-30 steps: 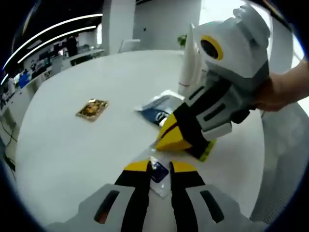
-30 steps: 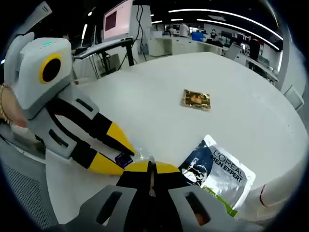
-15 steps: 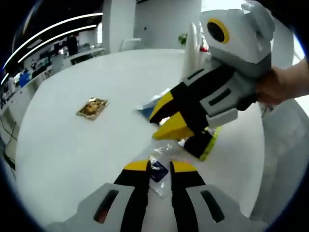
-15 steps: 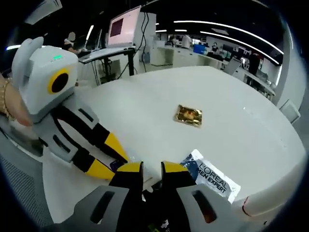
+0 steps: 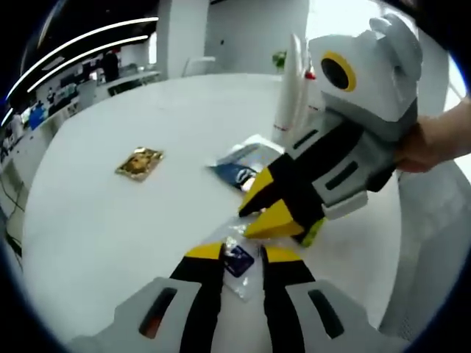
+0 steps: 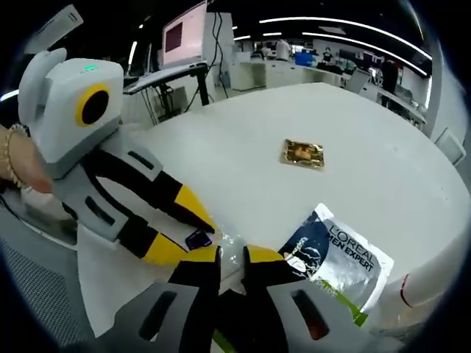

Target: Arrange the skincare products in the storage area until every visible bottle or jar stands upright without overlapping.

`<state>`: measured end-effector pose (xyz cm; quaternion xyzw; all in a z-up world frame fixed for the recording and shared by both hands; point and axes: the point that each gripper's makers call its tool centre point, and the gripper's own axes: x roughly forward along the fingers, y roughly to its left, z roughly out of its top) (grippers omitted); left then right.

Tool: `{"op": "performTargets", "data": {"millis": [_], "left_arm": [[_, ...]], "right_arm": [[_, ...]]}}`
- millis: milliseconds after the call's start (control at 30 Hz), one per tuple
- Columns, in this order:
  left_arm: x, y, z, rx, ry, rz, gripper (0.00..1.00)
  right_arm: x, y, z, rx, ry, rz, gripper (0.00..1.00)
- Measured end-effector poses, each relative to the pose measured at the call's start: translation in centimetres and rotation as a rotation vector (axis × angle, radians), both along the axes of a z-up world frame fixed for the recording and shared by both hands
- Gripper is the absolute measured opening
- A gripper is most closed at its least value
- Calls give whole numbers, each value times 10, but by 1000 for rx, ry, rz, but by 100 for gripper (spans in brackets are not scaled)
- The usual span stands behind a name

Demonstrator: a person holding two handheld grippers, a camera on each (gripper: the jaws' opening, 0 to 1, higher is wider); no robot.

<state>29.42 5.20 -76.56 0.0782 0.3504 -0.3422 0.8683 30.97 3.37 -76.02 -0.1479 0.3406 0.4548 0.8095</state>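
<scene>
Lying between left hand-held gripper [image 5: 241, 254] tips: sachet [image 5: 239, 259]

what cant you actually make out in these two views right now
- Clear sachet, left gripper view: print blurred, left gripper jaws flank it; grip uncertain.
- White bottle, left gripper view: right gripper covers its side.
- L'Oreal sachet, right gripper view: lower edge behind that view's own jaws.
- Gold packet: label too small.

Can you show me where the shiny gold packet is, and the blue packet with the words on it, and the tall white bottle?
gold packet [image 6: 303, 154]: right gripper view, middle of its face.
L'Oreal Men Expert sachet [image 6: 340, 258]: right gripper view, its printed front.
white bottle [image 5: 288, 99]: left gripper view, its side wall.
</scene>
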Motion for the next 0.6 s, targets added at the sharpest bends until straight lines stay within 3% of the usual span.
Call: {"op": "performTargets", "data": {"millis": [100,600], "left_arm": [[1,-2,0,-7,-1,-2,22],[3,-1,8,-10,-5,3,23]], "right_arm": [[0,-1,-2,20,37,-20,14],[3,-2,-1,30,25,-28,14]]}}
